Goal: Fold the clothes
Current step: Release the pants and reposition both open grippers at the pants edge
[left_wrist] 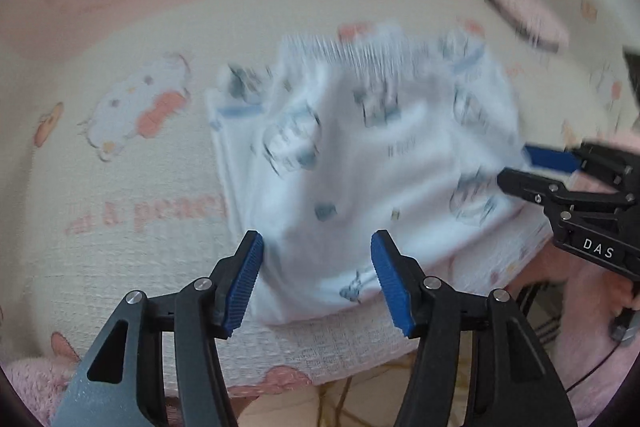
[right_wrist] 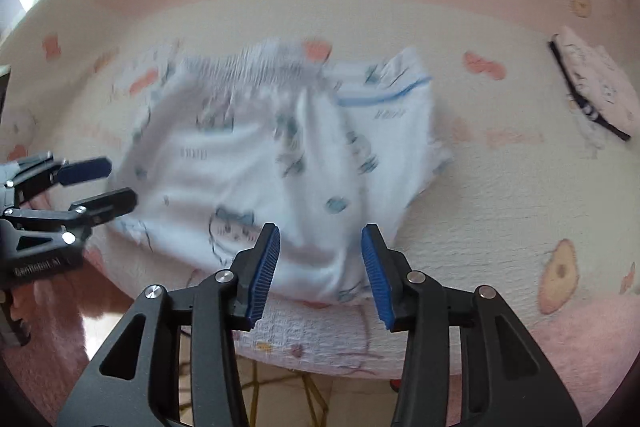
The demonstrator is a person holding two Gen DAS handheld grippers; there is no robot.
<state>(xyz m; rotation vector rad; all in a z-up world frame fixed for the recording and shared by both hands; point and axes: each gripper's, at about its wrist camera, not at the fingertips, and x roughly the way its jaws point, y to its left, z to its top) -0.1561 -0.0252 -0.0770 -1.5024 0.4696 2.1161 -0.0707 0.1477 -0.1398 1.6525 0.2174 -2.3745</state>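
A white garment [left_wrist: 360, 163] printed with small grey and blue cartoon figures lies rumpled on a cream and pink cartoon-cat blanket [left_wrist: 120, 267]. Its gathered waistband is at the far side. My left gripper [left_wrist: 316, 241] hangs over the garment's near edge, wide open, with the cloth below the gap and neither pad pressing on it. In the right wrist view the same garment [right_wrist: 280, 155] lies under my right gripper [right_wrist: 322, 231], which is open above the near hem. Each gripper shows in the other's view: the right gripper [left_wrist: 514, 166] at the garment's right edge, the left gripper [right_wrist: 120, 181] at its left edge.
A folded pink garment with dark trim [right_wrist: 592, 83] [left_wrist: 524, 15] lies on the blanket [right_wrist: 500, 187] to the far right. The bed's near edge runs just below the grippers, with floor [right_wrist: 280, 387] beyond it. A fluffy pink sleeve [left_wrist: 592, 327] is at lower right.
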